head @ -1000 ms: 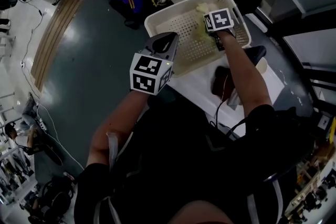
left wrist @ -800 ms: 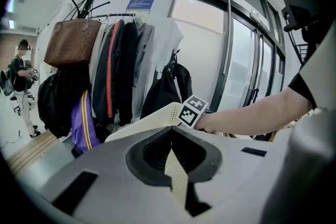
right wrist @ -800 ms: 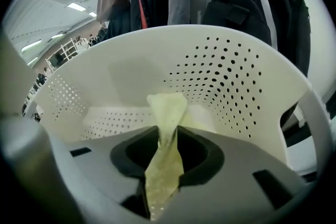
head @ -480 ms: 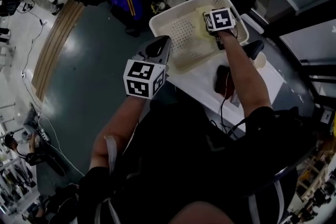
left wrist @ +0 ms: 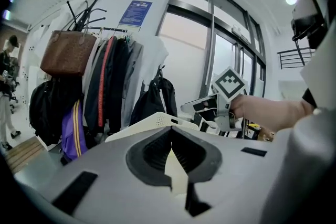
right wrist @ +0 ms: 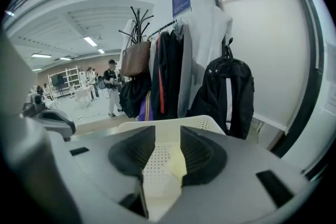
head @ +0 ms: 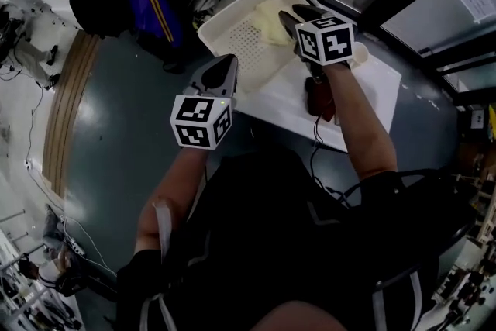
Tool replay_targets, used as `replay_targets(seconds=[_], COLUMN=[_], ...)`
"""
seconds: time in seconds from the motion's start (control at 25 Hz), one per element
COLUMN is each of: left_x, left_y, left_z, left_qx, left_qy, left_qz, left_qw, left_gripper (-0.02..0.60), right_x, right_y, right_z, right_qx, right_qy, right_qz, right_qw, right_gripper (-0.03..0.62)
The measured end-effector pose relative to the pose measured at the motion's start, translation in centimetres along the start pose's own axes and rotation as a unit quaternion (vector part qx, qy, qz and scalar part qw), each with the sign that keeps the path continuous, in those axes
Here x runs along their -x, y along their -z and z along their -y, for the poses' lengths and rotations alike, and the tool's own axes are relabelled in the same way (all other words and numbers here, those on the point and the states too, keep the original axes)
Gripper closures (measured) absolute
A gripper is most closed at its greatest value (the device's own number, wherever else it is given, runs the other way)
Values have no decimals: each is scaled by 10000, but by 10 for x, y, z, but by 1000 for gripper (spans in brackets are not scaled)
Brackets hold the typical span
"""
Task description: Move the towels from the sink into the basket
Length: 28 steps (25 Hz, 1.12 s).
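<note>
In the head view the white perforated basket [head: 232, 43] stands at the far end of a white table, with a pale yellow towel [head: 267, 18] lying inside it. My right gripper [head: 289, 16] hovers over the basket's near right side. Its jaws have just been opening and then eased in slightly; they stand open with nothing gripped. In the right gripper view [right wrist: 168, 131] the towel [right wrist: 176, 165] and basket floor [right wrist: 156, 157] show below the gap. My left gripper [head: 224, 67] is shut and empty beside the basket's left edge, and its own view [left wrist: 170, 131] looks across the basket rim [left wrist: 157, 120] at the right gripper [left wrist: 195, 107].
A coat rack with jackets, a brown bag [left wrist: 67, 52] and a black backpack [right wrist: 226, 94] stands beyond the basket. A dark reddish object [head: 318, 101] with a cable lies on the white table [head: 364, 81]. People stand far back in the hall [right wrist: 110, 86].
My right gripper has lifted up out of the basket with its jaws opened, and the yellow towel stays inside. My left gripper has drifted up a little. The head view has shifted.
</note>
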State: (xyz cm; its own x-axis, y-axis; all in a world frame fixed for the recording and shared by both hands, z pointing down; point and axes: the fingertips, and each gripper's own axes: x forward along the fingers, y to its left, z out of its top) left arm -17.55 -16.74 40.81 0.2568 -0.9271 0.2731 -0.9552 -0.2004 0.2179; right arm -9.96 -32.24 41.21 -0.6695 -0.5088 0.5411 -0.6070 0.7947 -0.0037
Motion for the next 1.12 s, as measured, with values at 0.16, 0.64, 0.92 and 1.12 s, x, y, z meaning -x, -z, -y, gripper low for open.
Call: replay_targets(seconds=[0.16, 0.64, 0.92, 1.12], left_x=[1, 6, -18, -42], left_y=[-1, 25, 35, 63], left_z=[24, 99, 135, 156], left_qx=[-67, -179, -360, -423], left_qy=[436, 1380, 1584, 1458], left_qz=[56, -24, -303, -610], left_qw=[9990, 9903, 9863, 9865], left_gripper=[574, 574, 574, 574], right_x=[56, 175, 173, 151], right_y=[11, 123, 178, 227], right_z=[5, 29, 53, 71], right_qx=[-161, -806, -1136, -1001], right_qy=[378, 1371, 1263, 969], right_qz=[212, 31, -195, -665], right_qw=[9989, 9873, 9853, 9880], right_gripper=[448, 563, 583, 580])
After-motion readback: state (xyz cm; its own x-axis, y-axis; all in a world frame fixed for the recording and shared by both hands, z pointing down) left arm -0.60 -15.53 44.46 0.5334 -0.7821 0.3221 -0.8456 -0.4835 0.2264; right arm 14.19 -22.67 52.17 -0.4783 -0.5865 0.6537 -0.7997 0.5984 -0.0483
